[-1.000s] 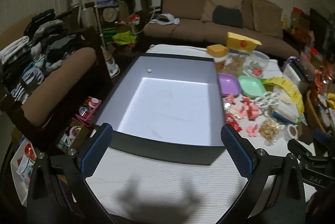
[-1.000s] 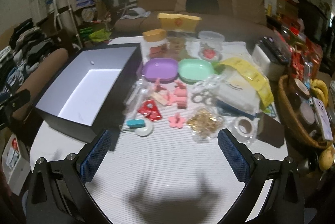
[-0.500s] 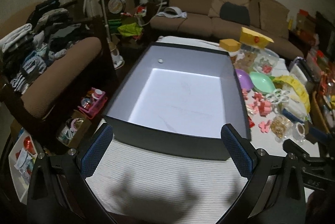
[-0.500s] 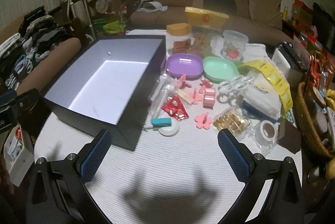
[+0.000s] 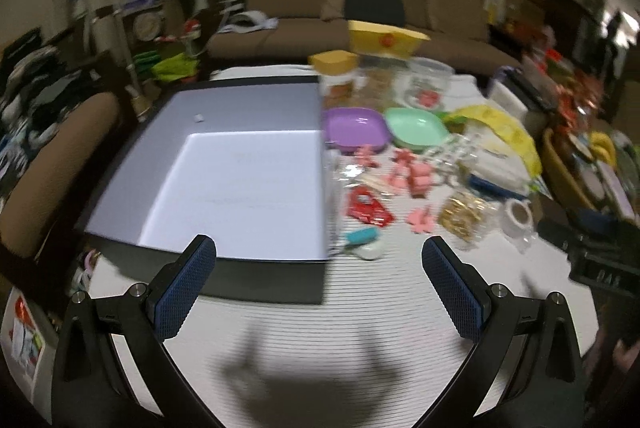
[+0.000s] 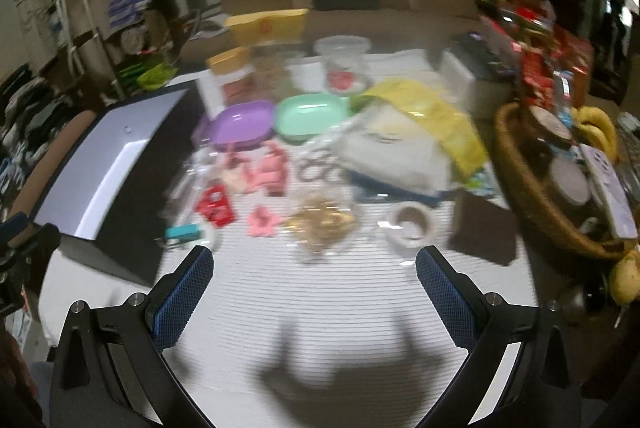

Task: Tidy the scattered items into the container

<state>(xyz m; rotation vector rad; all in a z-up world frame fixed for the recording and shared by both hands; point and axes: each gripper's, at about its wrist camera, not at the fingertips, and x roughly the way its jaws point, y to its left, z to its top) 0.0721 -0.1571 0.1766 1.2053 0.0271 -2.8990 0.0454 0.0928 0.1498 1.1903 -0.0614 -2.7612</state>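
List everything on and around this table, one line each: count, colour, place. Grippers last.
box: 1, black outside and pale inside, left part of table, holds no items
plates: 2, purple beside green, right of the box
flower-shaped clips: several, pink, mid-table below the plates
red packet: 1, next to the box wall
teal and white item: 1, by the box's near right corner
gold pieces in clear bag: 1 bag, right of the pink clips
tape roll: 1, whitish, right of the gold bag
jars: several, yellow lids, far edge of table
wicker basket: 1, brown, far right, bananas beside it
sofa: 1, brown, behind table
left gripper: open, holding nothing
right gripper: open, holding nothing
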